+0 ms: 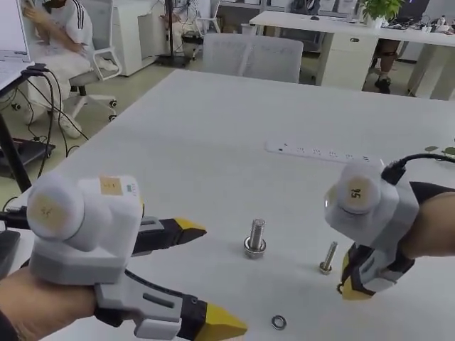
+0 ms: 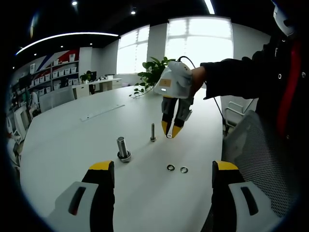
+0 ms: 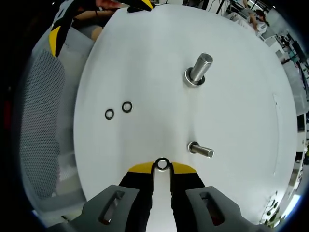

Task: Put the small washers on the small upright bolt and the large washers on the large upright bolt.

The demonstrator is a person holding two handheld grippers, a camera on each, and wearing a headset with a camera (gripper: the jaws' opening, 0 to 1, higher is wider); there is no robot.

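Two loose washers [image 3: 127, 107] lie together on the bench [image 3: 145, 58]. Right hand-held gripper [image 2: 171, 131] pinches a washer [image 3: 162, 164] just beside the small bolt [image 3: 201, 150]; large bolt [image 3: 198, 70] stands upright nearby. Left hand-held gripper [image 2: 163, 166] released, jaws spread.

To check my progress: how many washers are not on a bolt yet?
3. One washer is held in the right tongs; two washers lie side by side on the table. More may be hidden.
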